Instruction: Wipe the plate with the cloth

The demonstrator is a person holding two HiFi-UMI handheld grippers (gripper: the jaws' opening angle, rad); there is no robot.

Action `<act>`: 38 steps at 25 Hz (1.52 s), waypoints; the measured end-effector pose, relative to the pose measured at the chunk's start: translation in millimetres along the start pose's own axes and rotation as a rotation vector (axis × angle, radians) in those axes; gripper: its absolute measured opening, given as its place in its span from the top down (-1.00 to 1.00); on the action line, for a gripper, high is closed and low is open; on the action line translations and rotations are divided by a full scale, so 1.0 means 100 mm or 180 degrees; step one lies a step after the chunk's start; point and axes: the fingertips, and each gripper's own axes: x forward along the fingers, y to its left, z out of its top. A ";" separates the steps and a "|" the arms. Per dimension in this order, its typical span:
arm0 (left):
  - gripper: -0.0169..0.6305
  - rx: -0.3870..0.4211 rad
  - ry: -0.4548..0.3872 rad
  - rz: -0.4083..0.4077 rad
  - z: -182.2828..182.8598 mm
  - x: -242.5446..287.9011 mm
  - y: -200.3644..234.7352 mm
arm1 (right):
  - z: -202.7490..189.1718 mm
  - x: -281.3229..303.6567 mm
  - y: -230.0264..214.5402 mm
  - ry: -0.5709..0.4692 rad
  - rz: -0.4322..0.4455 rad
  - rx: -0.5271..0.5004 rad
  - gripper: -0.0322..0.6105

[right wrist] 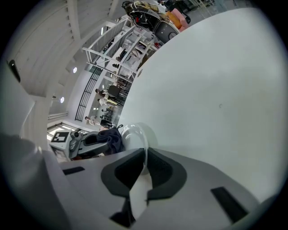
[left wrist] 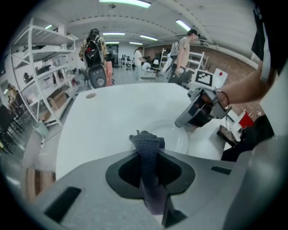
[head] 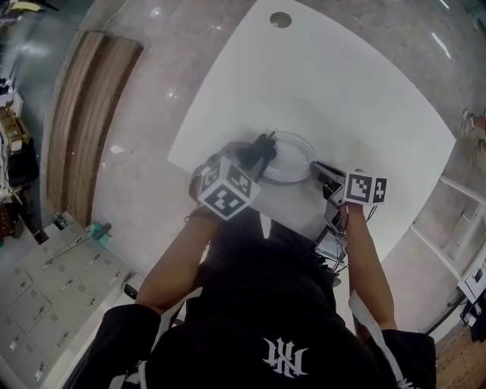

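Observation:
A clear round plate (head: 292,154) lies on the white table (head: 342,83) near its front edge. My left gripper (head: 257,157) is shut on a dark blue-grey cloth (head: 263,146), whose bunched end sits over the plate's left rim. In the left gripper view the cloth (left wrist: 148,152) stands pinched between the jaws, with the plate (left wrist: 175,137) just beyond. My right gripper (head: 317,169) is shut on the plate's right rim. The right gripper view shows the rim (right wrist: 143,152) clamped between the jaws, and the cloth (right wrist: 112,137) and left gripper (right wrist: 87,143) across the plate.
A round cable hole (head: 280,19) is at the table's far side. A wooden bench (head: 91,114) stands on the floor to the left, grey lockers (head: 45,304) below it. Shelving (left wrist: 40,72) and several people (left wrist: 182,49) stand beyond the table.

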 end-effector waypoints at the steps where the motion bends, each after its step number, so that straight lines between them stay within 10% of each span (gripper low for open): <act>1: 0.79 0.0006 -0.0061 -0.0135 0.13 0.01 -0.16 | 0.00 -0.01 0.01 -0.0005 0.0000 -0.0001 0.83; 8: 0.79 -0.0056 -0.0421 -0.0691 0.86 0.45 -0.92 | 0.01 -0.03 -0.02 -0.0043 0.0016 0.0084 0.83; 14: 0.79 0.0251 -0.0116 -0.0340 0.70 0.72 -0.64 | 0.01 -0.03 -0.03 -0.0059 0.0003 0.0149 0.83; 38: 0.79 -0.0023 0.0078 0.0261 -0.02 0.19 0.25 | 0.02 0.00 0.00 -0.0076 -0.0003 0.0192 0.84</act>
